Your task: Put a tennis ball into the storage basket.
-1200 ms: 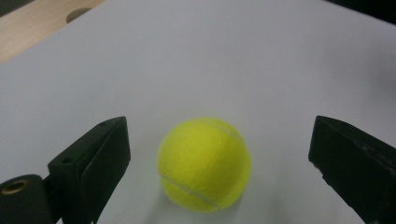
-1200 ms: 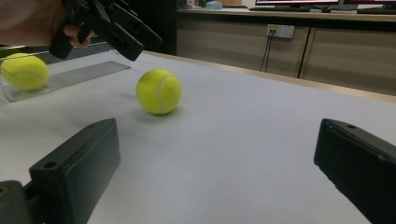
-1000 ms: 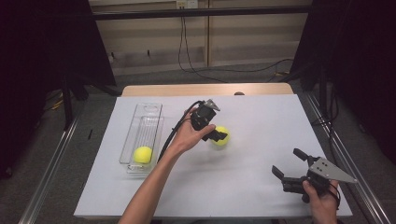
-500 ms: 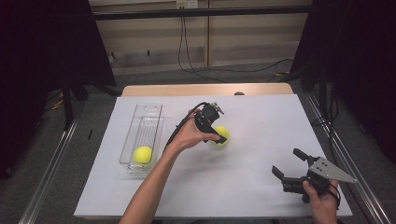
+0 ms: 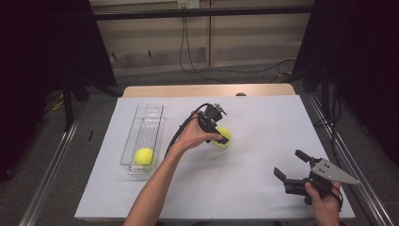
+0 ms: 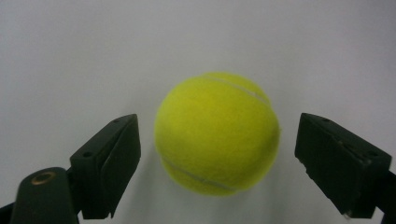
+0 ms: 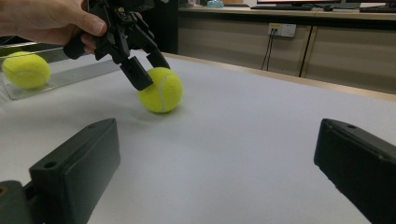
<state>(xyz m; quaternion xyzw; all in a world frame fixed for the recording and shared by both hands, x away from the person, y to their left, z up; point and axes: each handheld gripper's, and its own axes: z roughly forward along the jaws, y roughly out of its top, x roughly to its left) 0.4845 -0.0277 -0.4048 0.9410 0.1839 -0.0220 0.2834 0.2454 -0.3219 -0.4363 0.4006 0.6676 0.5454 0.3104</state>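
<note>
Near the middle of the white desk [image 5: 244,188], the left gripper [image 5: 225,136] was down over a loose tennis ball [image 5: 222,137], with its fingers [image 6: 107,163] straddling it. They had just been closing in, ball between them, but in the left gripper view there was a sliver of gap on both sides, so they weren't pinching it yet and the ball sat on the desk.

Progress-wise I'd call it about halfway: one tennis ball [image 5: 144,156] already lay in the clear plastic tray [image 5: 148,113] out at 9 o'clock from the loose one, at the tray's near end. What looked left was squeezing, lifting and carrying the second ball over to join it.

The right gripper [image 5: 292,171] sat off at roughly 4 o'clock, near the desk's front edge, fingers spread wide and holding nothing. The stretch of desk between ball and tray looked bare. The only thing nearby was the left gripper's black cable [image 5: 181,132], looping back toward the forearm, and it didn't seem to block anything.
</note>
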